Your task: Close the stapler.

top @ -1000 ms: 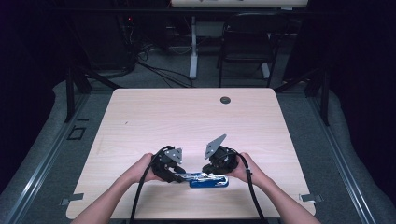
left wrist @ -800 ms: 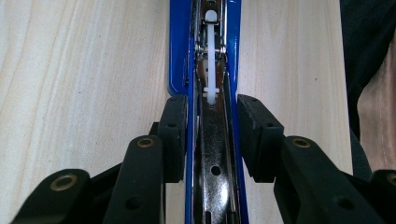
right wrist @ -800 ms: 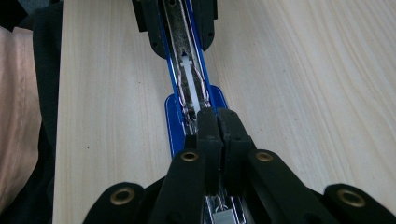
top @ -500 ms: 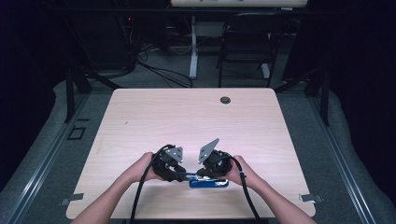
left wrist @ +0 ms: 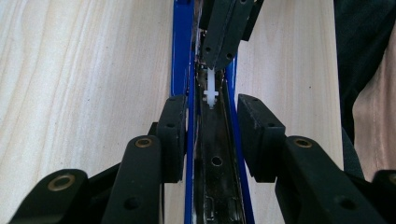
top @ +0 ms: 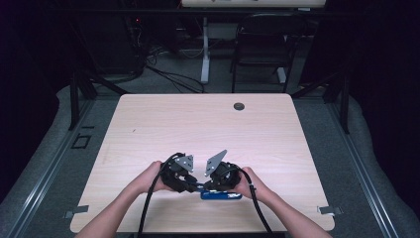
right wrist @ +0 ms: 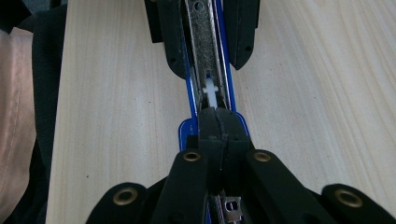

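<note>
Left gripper [left wrist: 212,126] fingers clamped on blue stapler [top: 221,195] sides; right gripper [right wrist: 217,116] fingers together — tips in the open tray, at the white pusher [left wrist: 211,91]. Risk: tips slip off; spring snaps back, stapler skids on table [top: 208,124].

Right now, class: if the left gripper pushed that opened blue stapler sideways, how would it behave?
The blue stapler looks rigid metal, so it likely slides flat rather than bends. Long and low on the smooth table, it probably pivots, not tips. Its glossy rails may slip between the pads.
</note>
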`<action>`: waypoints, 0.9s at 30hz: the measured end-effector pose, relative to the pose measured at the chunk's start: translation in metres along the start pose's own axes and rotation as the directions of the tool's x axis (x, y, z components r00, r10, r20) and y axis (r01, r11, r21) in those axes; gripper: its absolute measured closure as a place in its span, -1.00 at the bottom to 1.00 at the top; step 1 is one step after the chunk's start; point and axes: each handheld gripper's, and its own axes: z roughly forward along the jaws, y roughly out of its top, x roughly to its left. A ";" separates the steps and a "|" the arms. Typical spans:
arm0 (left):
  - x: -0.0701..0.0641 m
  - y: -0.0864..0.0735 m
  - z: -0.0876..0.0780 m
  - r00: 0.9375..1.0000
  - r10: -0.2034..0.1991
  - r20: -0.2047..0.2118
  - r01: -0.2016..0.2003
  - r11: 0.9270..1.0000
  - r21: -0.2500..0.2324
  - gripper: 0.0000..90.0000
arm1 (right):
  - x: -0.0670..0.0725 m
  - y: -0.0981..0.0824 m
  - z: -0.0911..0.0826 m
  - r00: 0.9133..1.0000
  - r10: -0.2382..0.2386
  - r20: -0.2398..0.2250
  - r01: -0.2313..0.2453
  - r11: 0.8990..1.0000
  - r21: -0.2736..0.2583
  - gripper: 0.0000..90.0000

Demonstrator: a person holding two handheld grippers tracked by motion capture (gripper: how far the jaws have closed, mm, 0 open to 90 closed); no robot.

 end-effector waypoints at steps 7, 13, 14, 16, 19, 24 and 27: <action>0.000 -0.001 -0.005 1.000 -0.008 -0.004 0.008 1.000 -0.010 0.38 | 0.001 0.003 -0.001 0.999 -0.011 -0.038 0.013 0.999 0.040 1.00; 0.000 -0.002 -0.007 1.000 -0.011 -0.004 0.011 1.000 -0.011 0.37 | 0.002 0.004 0.001 0.999 -0.015 -0.040 0.016 0.999 0.038 1.00; 0.000 -0.002 -0.008 1.000 -0.011 -0.003 0.011 1.000 -0.009 0.36 | 0.003 0.004 0.001 0.999 -0.013 -0.038 0.014 0.999 0.037 1.00; 0.000 -0.002 -0.009 1.000 -0.010 -0.003 0.010 1.000 -0.009 0.36 | 0.003 0.004 0.001 0.999 -0.016 -0.038 0.018 0.999 0.037 1.00; 0.000 -0.002 -0.012 1.000 -0.007 -0.004 0.007 1.000 -0.011 0.36 | 0.003 0.004 0.001 0.999 -0.014 -0.039 0.016 0.999 0.036 1.00; -0.001 -0.002 -0.016 1.000 -0.015 -0.001 0.015 1.000 -0.010 0.35 | 0.004 0.005 0.000 0.999 -0.022 -0.031 0.023 0.999 0.041 1.00; -0.001 -0.003 -0.018 1.000 -0.019 0.000 0.019 1.000 -0.008 0.34 | 0.004 0.006 0.000 0.999 -0.019 -0.034 0.020 0.999 0.037 1.00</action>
